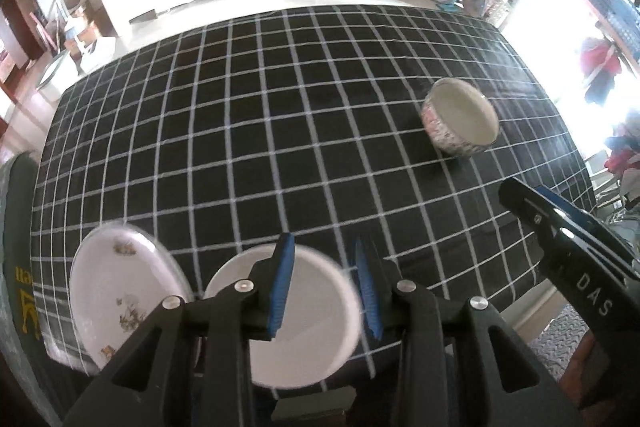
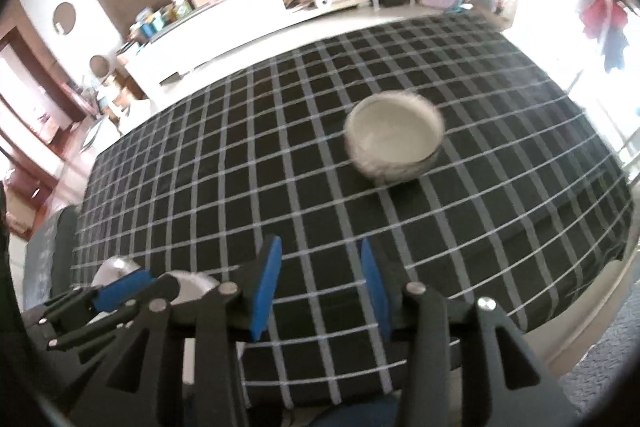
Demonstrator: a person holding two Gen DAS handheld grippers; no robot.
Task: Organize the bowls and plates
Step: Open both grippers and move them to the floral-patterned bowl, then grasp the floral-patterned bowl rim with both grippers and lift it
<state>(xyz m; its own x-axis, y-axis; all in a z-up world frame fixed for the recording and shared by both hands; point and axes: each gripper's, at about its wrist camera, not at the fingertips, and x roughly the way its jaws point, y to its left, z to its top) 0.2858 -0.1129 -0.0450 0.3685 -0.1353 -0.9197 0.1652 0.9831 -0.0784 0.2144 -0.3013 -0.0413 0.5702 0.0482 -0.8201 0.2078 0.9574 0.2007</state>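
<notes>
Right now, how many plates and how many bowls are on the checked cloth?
Plates: 2, the floral plate and the plain white plate
Bowls: 1, the patterned bowl
Total: 3

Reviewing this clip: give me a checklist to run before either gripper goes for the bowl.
1. Left gripper holds nothing: ok, jaws apart above the white plate.
2. Right gripper holds nothing: ok, only cloth between its pads.
3. Bowl upright, nothing in it: ok.
4. Path to the bowl clear: ok, bare checked cloth.
5. Plates apart: cannot tell; the flowered plate lies close beside the white one.
6. Plates fully on the table: cannot tell, the grippers hide their near edges.
</notes>
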